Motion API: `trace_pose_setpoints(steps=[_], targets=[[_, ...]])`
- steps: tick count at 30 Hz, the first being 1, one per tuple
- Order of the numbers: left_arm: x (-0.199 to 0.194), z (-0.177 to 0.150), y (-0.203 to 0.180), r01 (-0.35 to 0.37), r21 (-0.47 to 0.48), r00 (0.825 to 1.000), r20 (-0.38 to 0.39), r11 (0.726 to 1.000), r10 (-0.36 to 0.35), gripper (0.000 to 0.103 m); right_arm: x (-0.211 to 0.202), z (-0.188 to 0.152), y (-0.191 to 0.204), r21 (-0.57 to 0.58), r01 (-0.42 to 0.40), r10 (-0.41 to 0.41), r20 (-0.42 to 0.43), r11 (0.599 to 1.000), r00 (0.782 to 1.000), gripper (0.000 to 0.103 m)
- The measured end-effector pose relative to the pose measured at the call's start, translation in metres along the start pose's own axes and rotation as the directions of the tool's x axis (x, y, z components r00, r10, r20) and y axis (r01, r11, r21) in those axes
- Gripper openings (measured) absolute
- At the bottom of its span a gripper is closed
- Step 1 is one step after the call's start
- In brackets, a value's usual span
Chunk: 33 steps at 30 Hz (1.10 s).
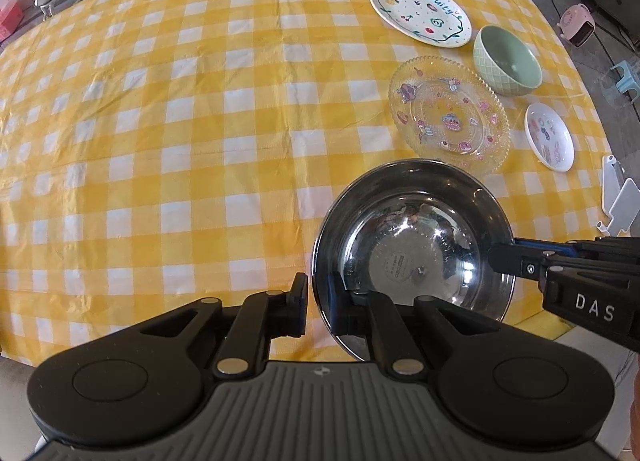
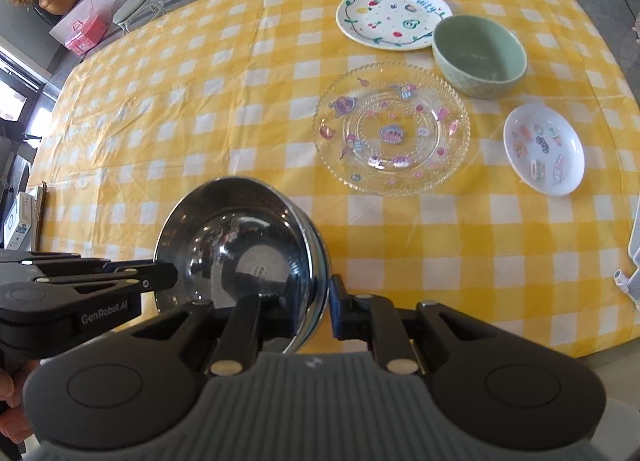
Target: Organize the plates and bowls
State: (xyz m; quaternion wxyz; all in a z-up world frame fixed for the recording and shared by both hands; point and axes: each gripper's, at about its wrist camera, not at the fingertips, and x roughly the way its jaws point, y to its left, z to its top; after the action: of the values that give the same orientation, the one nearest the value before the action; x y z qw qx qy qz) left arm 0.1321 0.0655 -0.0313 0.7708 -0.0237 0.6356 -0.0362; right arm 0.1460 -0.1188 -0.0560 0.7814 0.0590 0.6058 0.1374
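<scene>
Left hand-held gripper (image 1: 317, 303): I have it clamped narrow on the near rim of the steel bowl (image 1: 416, 237).
Right hand-held gripper (image 2: 318, 303): I have it pinched on the opposite rim of the same bowl, jaws nearly together.
Steel bowl: held between my two grippers, tilted, above the near edge of the bench (image 1: 160, 121); whether its base touches the cloth I cannot tell.
Fruit plate (image 2: 390, 17): at the far side, on its own.
Green bowl (image 2: 478, 55): just beside the fruit plate, overlapping its edge in the right wrist view.
Glass plate (image 2: 392, 129): flat, in the middle of the group.
Small white dish (image 2: 544, 149): apart, to the right.
Progress: early, I judge; nothing is stacked, all five pieces lie separately.
Left to do: nest the bowls, stack the plates.
</scene>
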Motion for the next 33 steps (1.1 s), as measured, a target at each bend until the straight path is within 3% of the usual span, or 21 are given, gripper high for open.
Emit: trace_pose_setpoints(steps=[4,10,15,20,33], targets=[[-0.001,0.002,-0.002,0.000,0.005,1.000,0.005,1.000,0.000,0.010,0.004,0.001,-0.001,-0.001,-0.003,0.003,-0.001,1.000,1.000,0.004],[-0.002,0.003,-0.003,-0.004,0.008,1.000,0.004,1.000,0.004,0.010,0.009,0.000,-0.003,0.003,-0.004,0.004,-0.012,1.000,1.000,0.003],[-0.014,0.007,-0.005,-0.030,0.043,0.999,0.043,0.999,0.028,0.011,-0.003,0.004,-0.006,0.011,-0.052,0.052,0.003,0.999,0.999,0.013],[-0.033,0.019,-0.009,0.021,0.045,0.996,0.087,0.999,-0.025,0.017,-0.024,0.009,-0.016,0.019,-0.071,0.070,0.052,0.997,0.996,0.020],[-0.049,0.076,-0.085,0.182,0.137,0.965,0.164,0.974,-0.204,0.035,-0.043,0.043,-0.091,0.129,0.081,-0.094,0.102,0.988,0.990,0.024]])
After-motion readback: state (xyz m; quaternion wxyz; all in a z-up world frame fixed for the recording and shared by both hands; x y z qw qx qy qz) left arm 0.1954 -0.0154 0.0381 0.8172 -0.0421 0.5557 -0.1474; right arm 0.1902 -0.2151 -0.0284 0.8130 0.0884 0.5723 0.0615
